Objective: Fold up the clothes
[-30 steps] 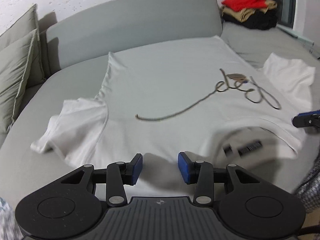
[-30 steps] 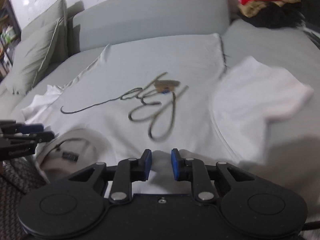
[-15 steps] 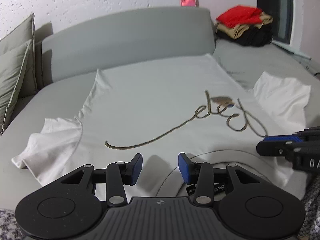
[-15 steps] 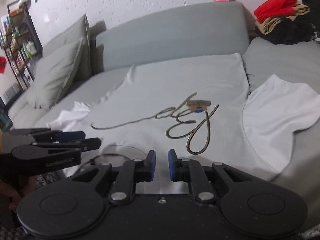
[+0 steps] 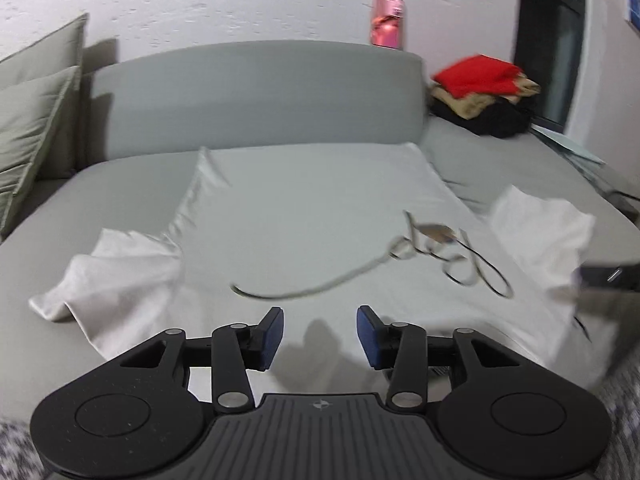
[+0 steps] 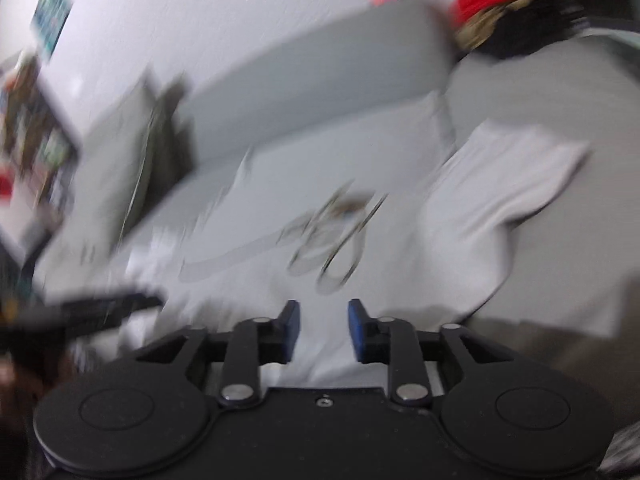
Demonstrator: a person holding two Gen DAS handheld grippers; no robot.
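Left gripper point(image 5: 320, 330): the jaws are held partly apart over the near edge of the shirt; nothing is seen between the blue pads, and nothing is gripped.
Right gripper point(image 6: 323, 326): the jaws are opening, with only bare cloth seen beyond them and nothing pinched; the view is badly blurred.
White T-shirt point(image 5: 304, 216): it is spread flat on the grey sofa point(image 5: 256, 88), neck end nearest the grippers, hem toward the backrest, script print point(image 5: 436, 256) facing up.
Left-hand sleeve point(image 5: 116, 276): it lies rumpled and partly turned over itself.
Right-hand sleeve point(image 5: 540, 228): it is spread outward, well apart from the other.
Risk, grip: a single layer could be caught instead of both, so that the front alone would be lifted and the back dragged into a crease.
Risk, sleeve: the rumple could be trapped inside a fold if it is not flattened first.
Risk, timing: uneven lifting by the two grippers could skew the fold line.
Clothes pile point(image 5: 484, 96): it sits far off at the sofa corner and is judged no obstacle.
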